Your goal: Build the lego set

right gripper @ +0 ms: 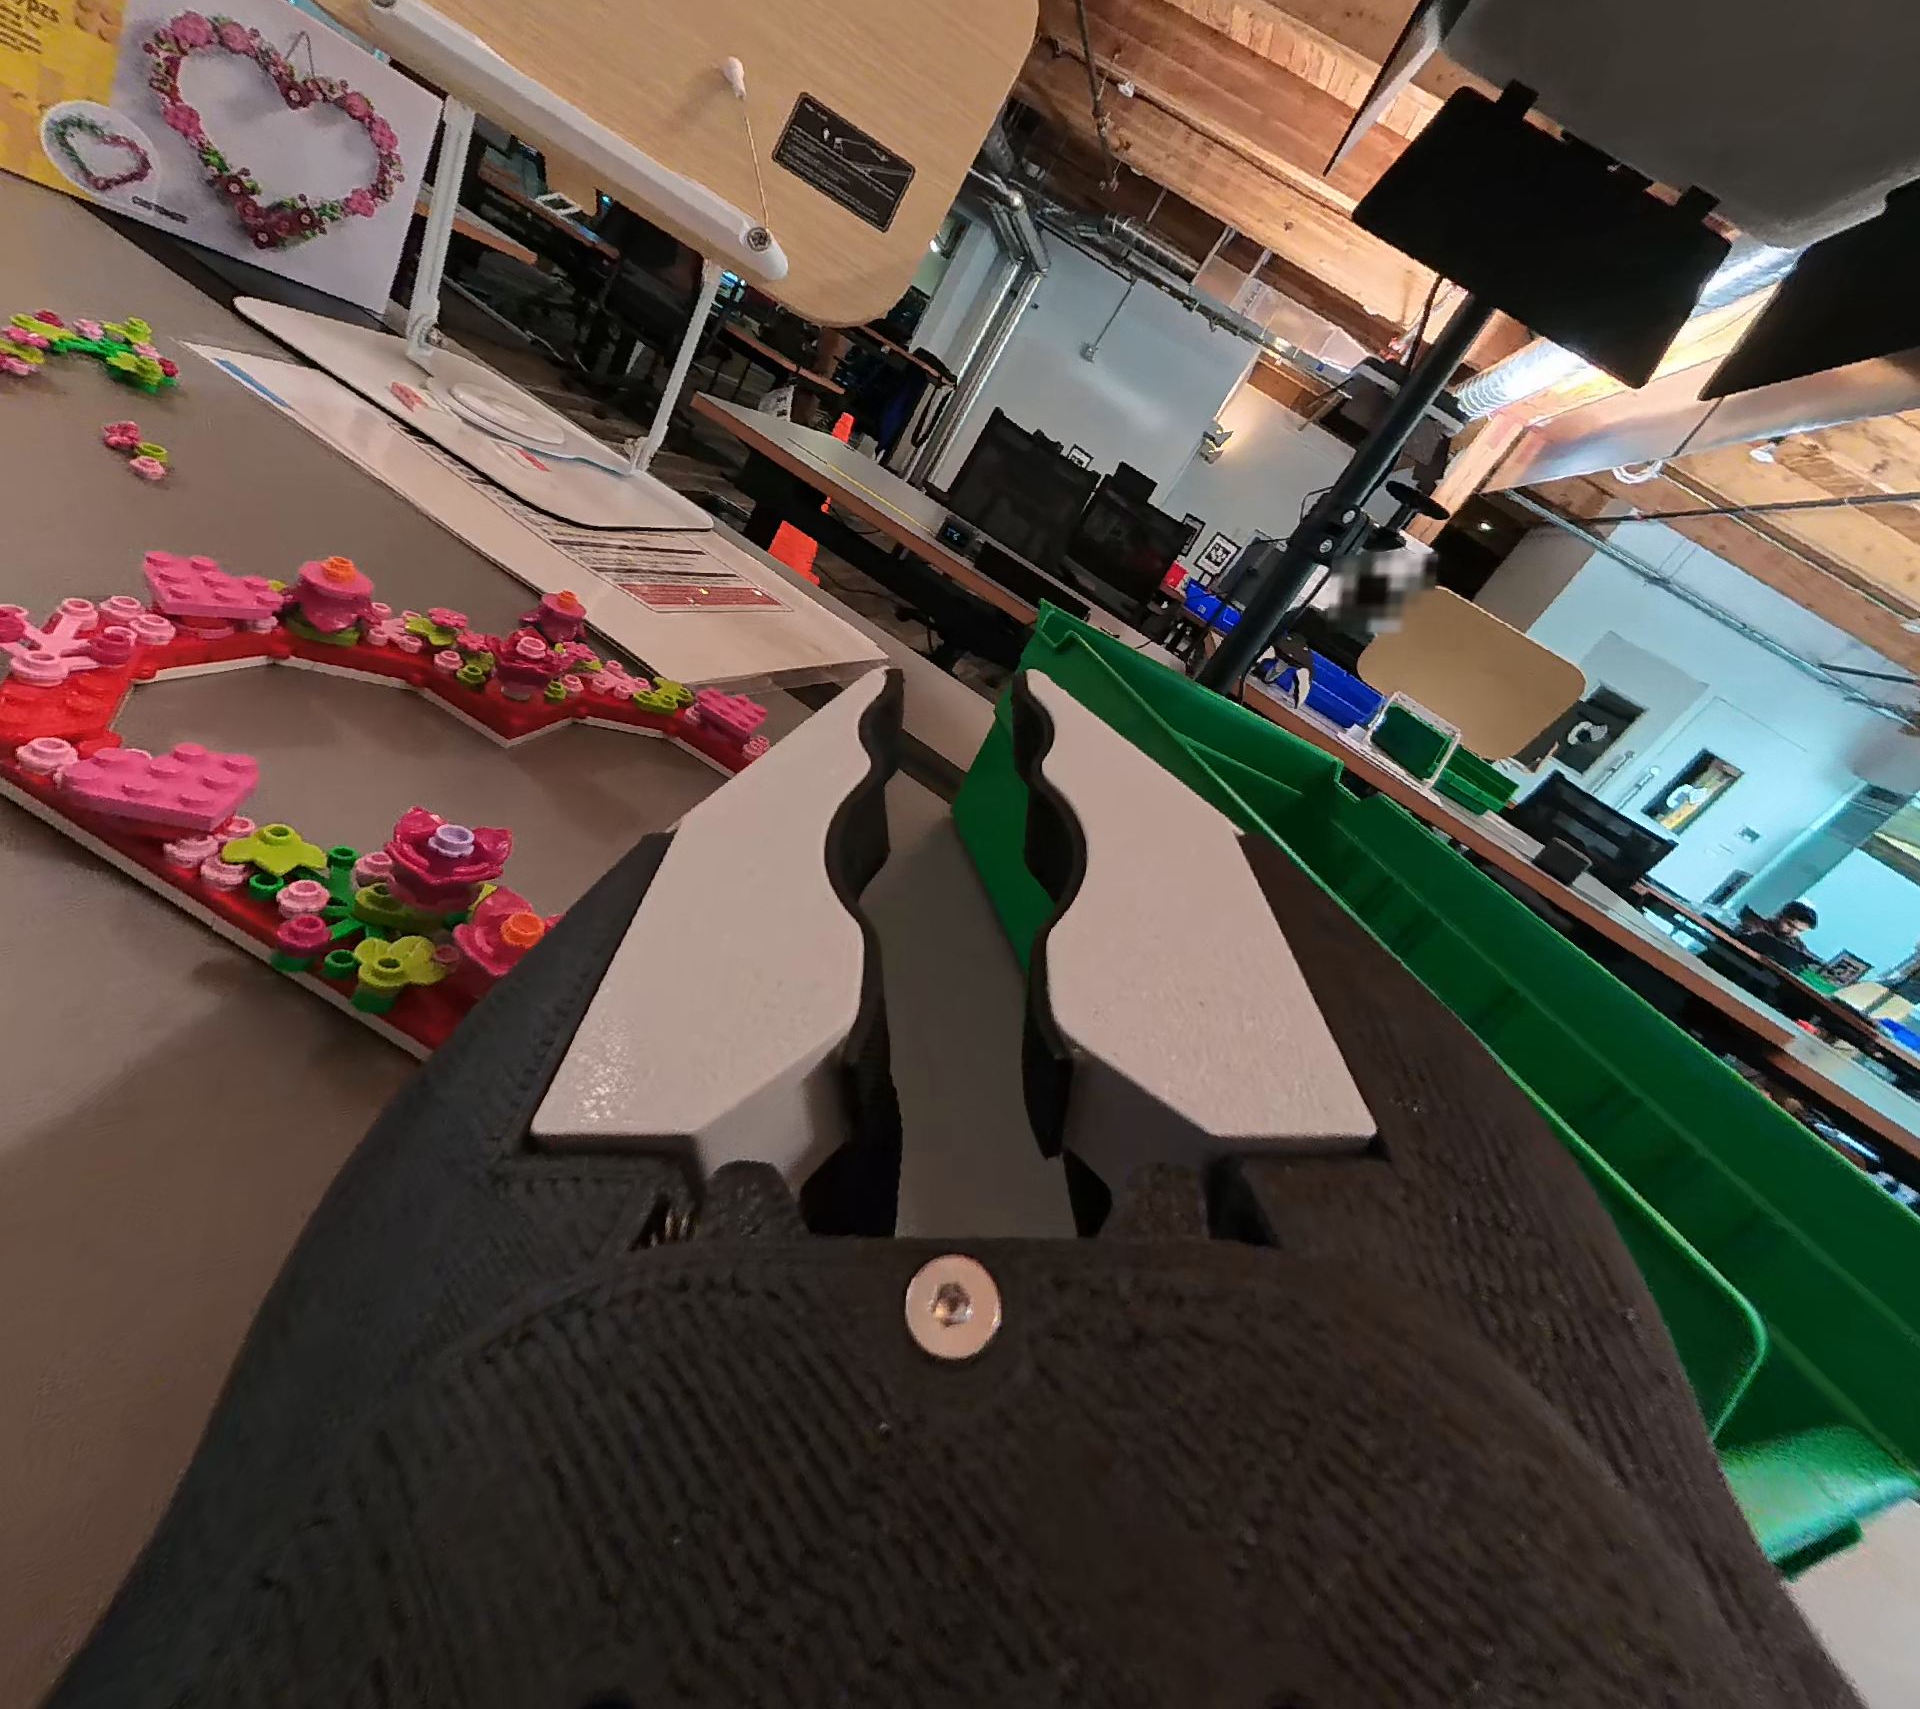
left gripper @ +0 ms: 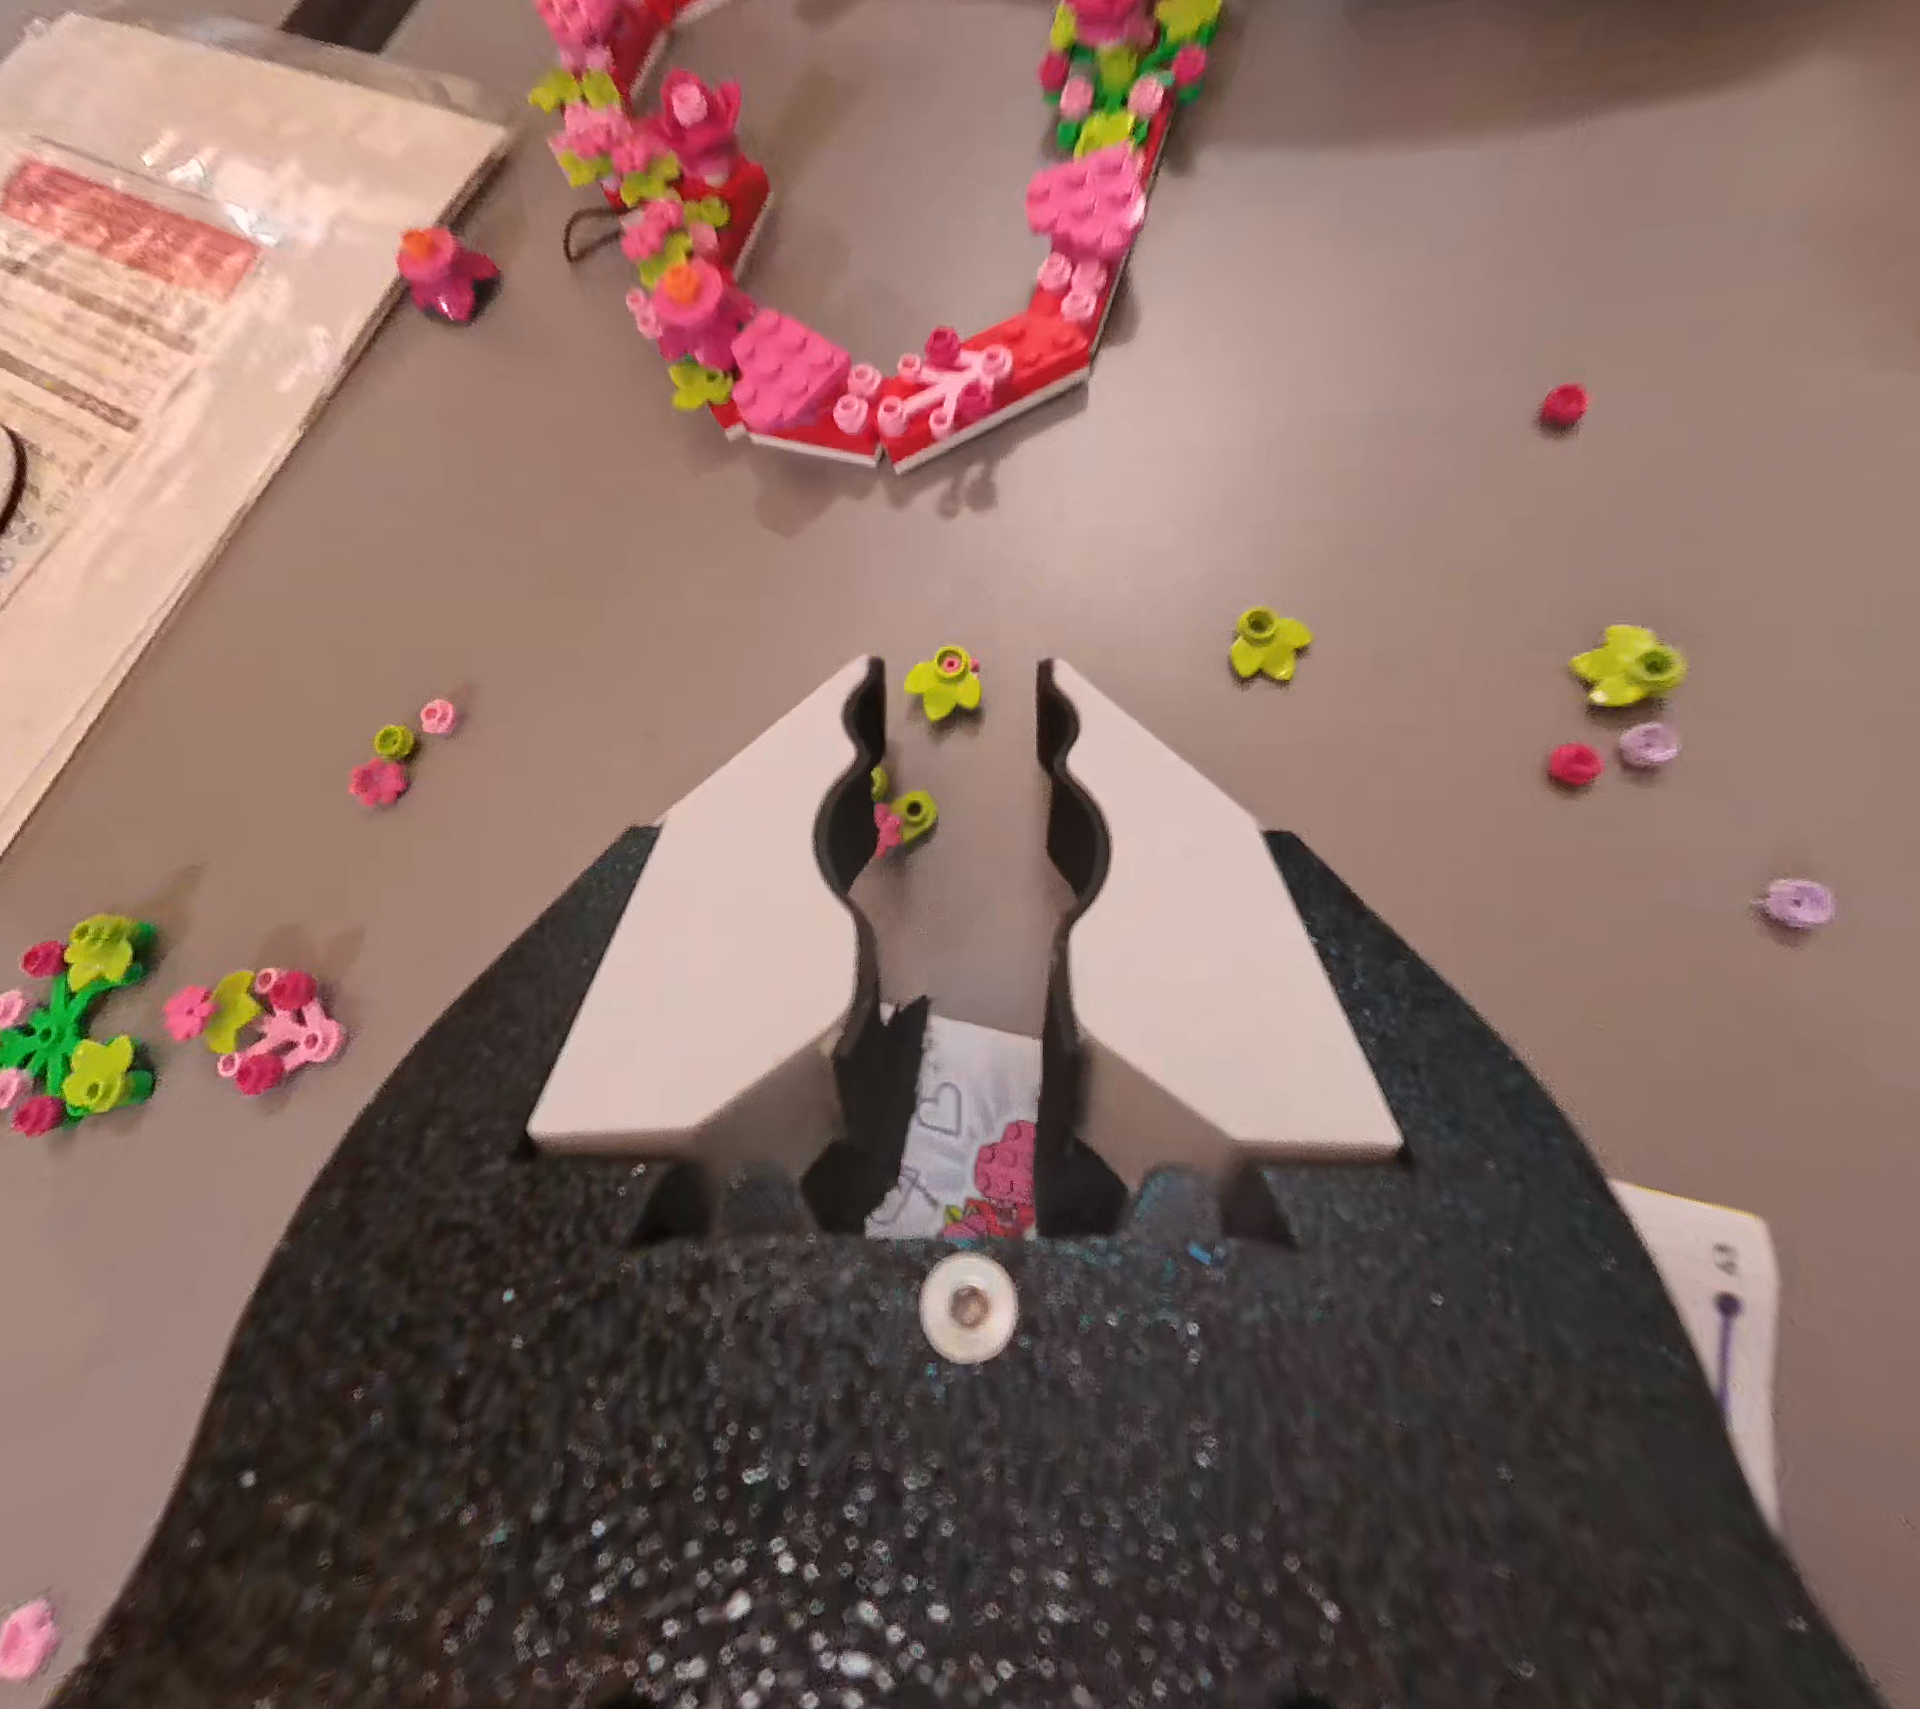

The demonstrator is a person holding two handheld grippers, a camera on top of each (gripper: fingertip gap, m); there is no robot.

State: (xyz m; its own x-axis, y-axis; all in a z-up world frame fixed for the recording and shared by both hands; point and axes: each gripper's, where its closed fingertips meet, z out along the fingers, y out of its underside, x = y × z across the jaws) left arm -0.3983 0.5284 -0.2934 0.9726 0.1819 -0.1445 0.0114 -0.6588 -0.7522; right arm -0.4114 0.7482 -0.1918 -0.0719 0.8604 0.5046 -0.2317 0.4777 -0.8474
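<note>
Left gripper [left gripper: 958, 683]: jaws are held parted with a clear gap and nothing is gripped; a lime leaf piece [left gripper: 943, 679] is seen on the counter [left gripper: 1299, 464] between the fingertips.
Right gripper [right gripper: 951, 693]: jaws are set apart and empty, pointed low across the counter toward the green bin [right gripper: 1403, 932].
Heart frame [left gripper: 862, 142]: the red, partly flowered lego frame is laid flat on the counter, well ahead of the left gripper; in the right wrist view it is seen to the left of the right gripper.
Loose pieces: lime, pink, red and lilac bits are scattered around the left gripper; a green stem cluster [left gripper: 73, 1025] is placed at the left edge.
Instruction booklet [left gripper: 966, 1171]: partly hidden under the left gripper.
Plastic bag [left gripper: 156, 309]: laid left of the frame.
Set box [right gripper: 208, 111]: stood at the counter's far side.
</note>
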